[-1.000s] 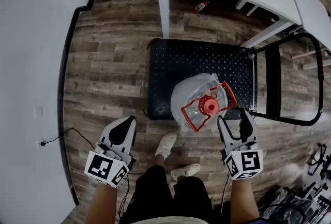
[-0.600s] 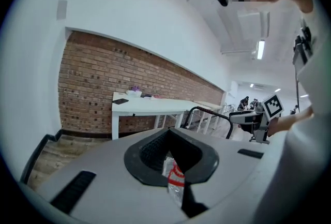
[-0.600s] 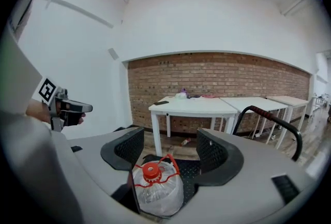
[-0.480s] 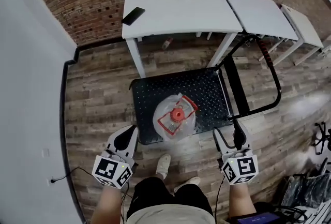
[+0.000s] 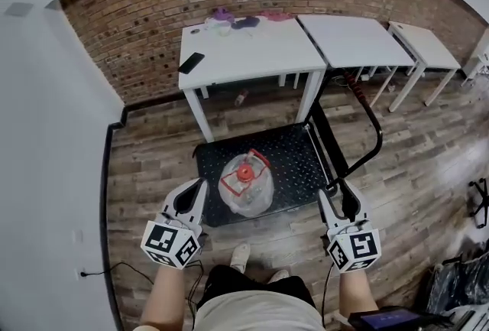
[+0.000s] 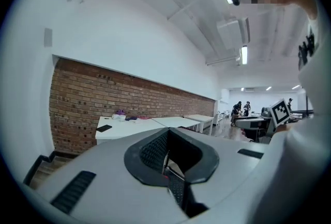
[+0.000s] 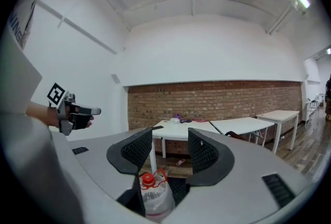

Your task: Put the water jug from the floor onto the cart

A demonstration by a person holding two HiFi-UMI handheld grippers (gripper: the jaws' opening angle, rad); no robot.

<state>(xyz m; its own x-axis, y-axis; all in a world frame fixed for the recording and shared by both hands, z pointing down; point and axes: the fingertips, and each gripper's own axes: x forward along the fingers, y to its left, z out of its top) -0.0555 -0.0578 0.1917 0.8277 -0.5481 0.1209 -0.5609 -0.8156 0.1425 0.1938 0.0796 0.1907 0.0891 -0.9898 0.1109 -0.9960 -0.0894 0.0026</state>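
The clear water jug [image 5: 246, 184], with a red cap and red handle, stands upright on the black cart deck [image 5: 294, 157] near its front edge. Neither gripper touches it. My left gripper [image 5: 195, 192] hangs in the air to the jug's left, jaws shut and empty; its pads [image 6: 155, 151] meet in the left gripper view. My right gripper [image 5: 341, 196] is held near the cart's handle [image 5: 365, 117]. Its jaws have just been closing but still stand apart, with nothing between them. In the right gripper view the jug [image 7: 153, 196] shows far below the right gripper [image 7: 168, 151].
A white table [image 5: 244, 54] with a phone [image 5: 191, 62] and small items stands behind the cart against the brick wall [image 5: 153, 8]. More white tables [image 5: 355, 35] run to the right. A small bottle [image 5: 241, 98] lies under the table. My shoe [image 5: 240, 254] is before the cart.
Both grippers have risen and drawn back from the jug, which stays on the cart. The right gripper, earlier beside the jug's handle, now sits well clear with narrower jaws.
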